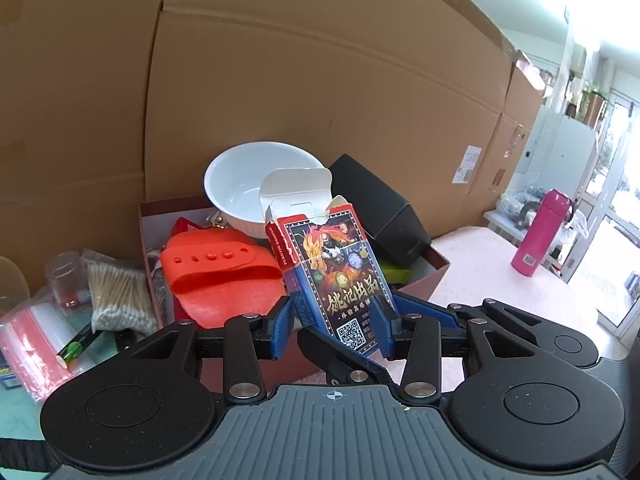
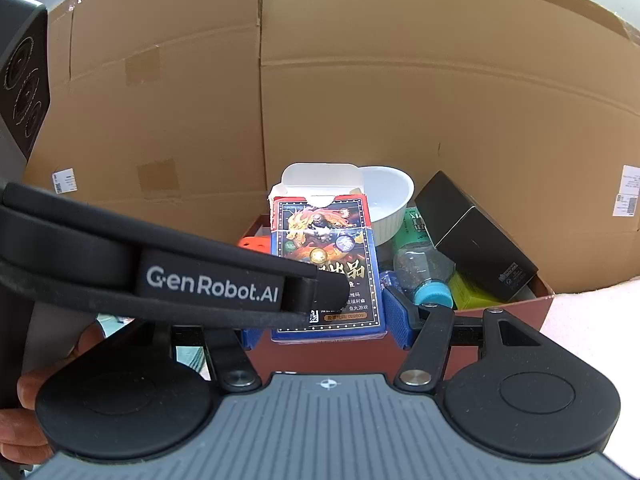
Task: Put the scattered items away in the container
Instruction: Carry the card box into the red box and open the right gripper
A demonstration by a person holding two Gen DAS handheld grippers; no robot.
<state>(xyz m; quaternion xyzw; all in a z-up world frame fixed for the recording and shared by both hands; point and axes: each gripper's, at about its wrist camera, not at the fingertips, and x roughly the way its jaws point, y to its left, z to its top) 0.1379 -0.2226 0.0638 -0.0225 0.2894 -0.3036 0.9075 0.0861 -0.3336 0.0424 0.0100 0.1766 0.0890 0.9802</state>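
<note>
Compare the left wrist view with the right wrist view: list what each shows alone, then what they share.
Only the left wrist view shows the pink flask, the cotton swabs and the whole orange silicone pad. Only the right wrist view shows the clear bottle with its blue cap and a hand. Both show the card box, flap open, between gripper pads, the white bowl and the black box.

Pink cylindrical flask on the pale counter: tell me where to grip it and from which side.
Grip the pink cylindrical flask around its straight middle, coming in level from the side: it stands upright on the pale counter, and its cap rounds off.
</note>
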